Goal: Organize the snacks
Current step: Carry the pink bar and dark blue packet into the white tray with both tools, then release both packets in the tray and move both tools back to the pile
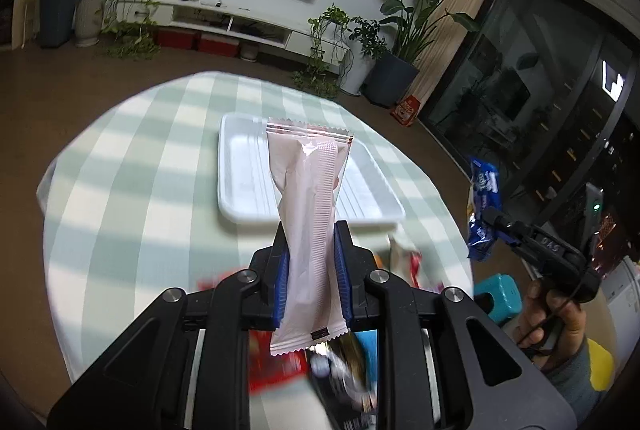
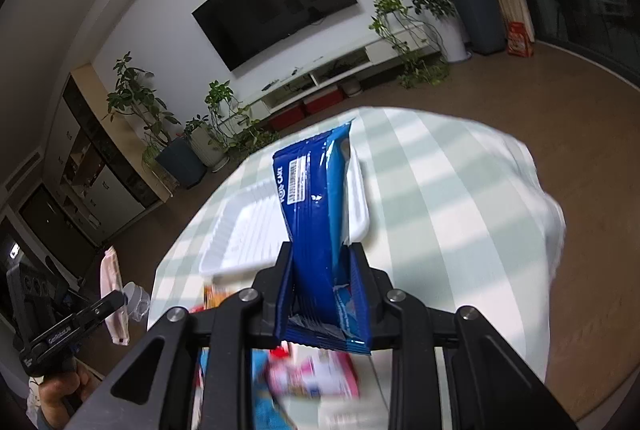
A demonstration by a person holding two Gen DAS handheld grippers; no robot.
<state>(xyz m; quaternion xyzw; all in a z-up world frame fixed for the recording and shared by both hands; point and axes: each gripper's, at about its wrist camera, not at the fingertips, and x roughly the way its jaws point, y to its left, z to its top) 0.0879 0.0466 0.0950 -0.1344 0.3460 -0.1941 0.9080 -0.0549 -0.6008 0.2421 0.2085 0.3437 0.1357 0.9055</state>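
Observation:
My left gripper (image 1: 311, 226) is shut on a long pale pink snack packet (image 1: 308, 169), which stands up between the blue pads above the table. My right gripper (image 2: 321, 248) is shut on a blue cake packet (image 2: 316, 181), also held upright. Beyond both lies a white ribbed tray (image 1: 240, 165) (image 2: 248, 230) with nothing in it that I can see. In the left wrist view the right gripper (image 1: 490, 217) hangs at the table's right edge with the blue packet (image 1: 484, 189). In the right wrist view the left gripper (image 2: 120, 297) shows at lower left with the pink packet (image 2: 113, 270).
The round table has a green and white checked cloth (image 1: 132, 157). Several loose snack packets lie blurred under the grippers, red ones (image 1: 276, 366) and a pink one (image 2: 316, 374). A teal stool (image 1: 500, 294) stands at the table's right. Potted plants and a TV line the far wall.

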